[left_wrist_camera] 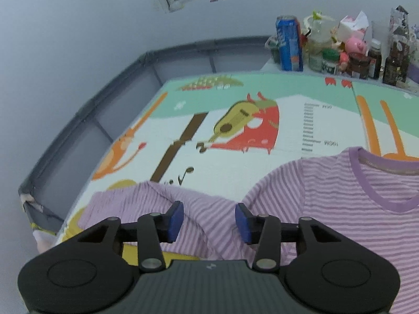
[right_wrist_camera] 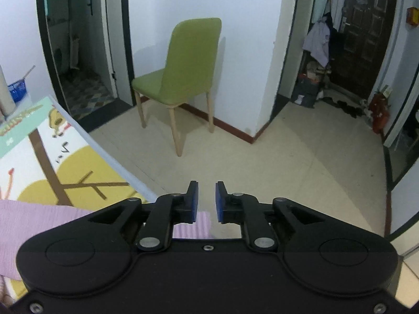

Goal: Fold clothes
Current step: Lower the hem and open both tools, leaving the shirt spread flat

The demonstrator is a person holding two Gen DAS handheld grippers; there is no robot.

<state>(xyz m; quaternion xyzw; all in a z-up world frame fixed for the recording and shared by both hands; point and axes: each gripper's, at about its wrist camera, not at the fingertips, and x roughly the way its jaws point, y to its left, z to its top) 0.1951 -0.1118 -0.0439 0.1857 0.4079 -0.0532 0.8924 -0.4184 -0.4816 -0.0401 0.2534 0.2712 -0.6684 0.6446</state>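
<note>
A lilac and white striped T-shirt with a purple collar lies flat on the cartoon play mat. One sleeve spreads to the left. My left gripper hovers over the fold where sleeve meets body, open, its blue pads well apart and clear of the cloth. In the right wrist view the shirt's edge shows as lilac cloth at the lower left, running under the gripper body. My right gripper points past the mat's edge toward the floor, open by a narrow gap with nothing in it.
Bottles, jars, a blue can and a pink toy crowd the mat's far right corner. A grey rail runs along the wall. Beyond the mat's edge are a tiled floor, a green chair and a dark door.
</note>
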